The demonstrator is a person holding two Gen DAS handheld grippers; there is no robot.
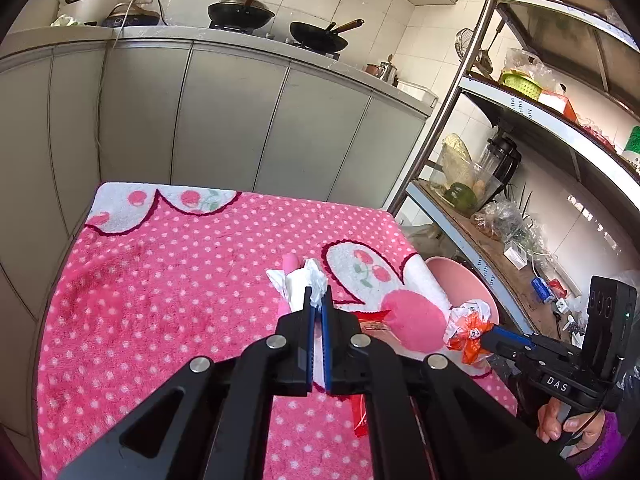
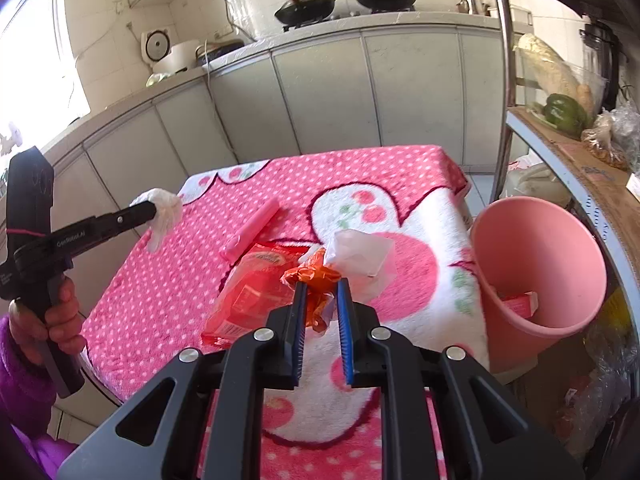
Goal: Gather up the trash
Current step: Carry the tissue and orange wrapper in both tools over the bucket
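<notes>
Tissue in left gripper

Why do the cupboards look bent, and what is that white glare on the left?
Left wrist view: the fisheye lens bows the cupboards and shelf rack, with dark corners. Right wrist view: a window is blown out to plain white; the bin and tissue stay sharp.
</notes>
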